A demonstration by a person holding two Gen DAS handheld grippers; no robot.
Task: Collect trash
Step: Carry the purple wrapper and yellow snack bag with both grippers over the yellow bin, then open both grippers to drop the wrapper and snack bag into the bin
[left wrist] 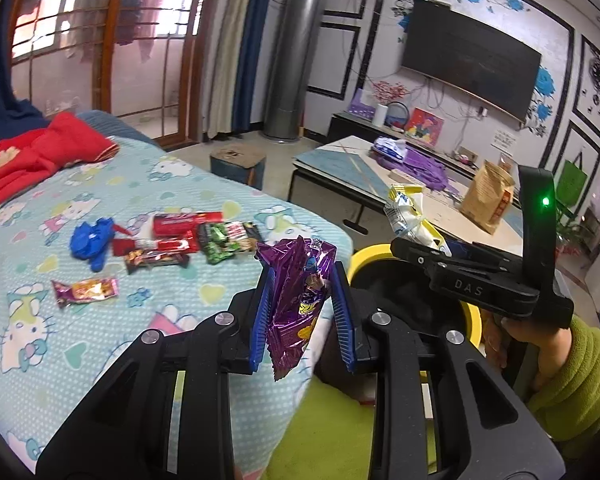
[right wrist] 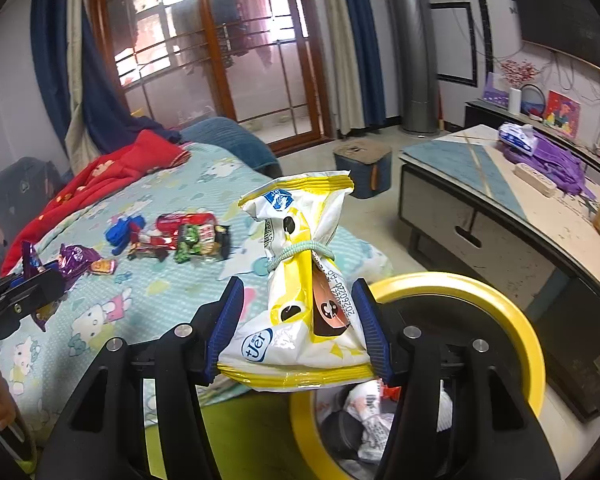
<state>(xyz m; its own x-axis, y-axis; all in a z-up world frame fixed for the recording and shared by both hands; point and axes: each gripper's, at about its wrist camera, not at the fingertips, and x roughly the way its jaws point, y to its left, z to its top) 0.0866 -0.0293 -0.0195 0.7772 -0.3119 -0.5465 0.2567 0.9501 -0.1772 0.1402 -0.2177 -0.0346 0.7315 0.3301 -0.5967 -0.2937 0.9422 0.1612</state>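
Here the left claw (left wrist: 301,312), tilted downward at lower centre, pinched a purple wrapper (left wrist: 300,300) over the bed's (left wrist: 100,320) edge; the right claw (right wrist: 300,328) gripped a yellow bag (right wrist: 303,292) above the bin (right wrist: 519,320).

The yellow-rimmed bin (right wrist: 459,288) is partly hidden behind the white-and-yellow bag (right wrist: 300,312).

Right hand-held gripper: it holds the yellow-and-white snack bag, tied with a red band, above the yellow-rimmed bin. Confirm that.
Wrong on the band. The right wrist view shows the right hand-held gripper holding the yellow-and-white snack bag above the yellow-rimmed bin, but the band is pale green, not red.
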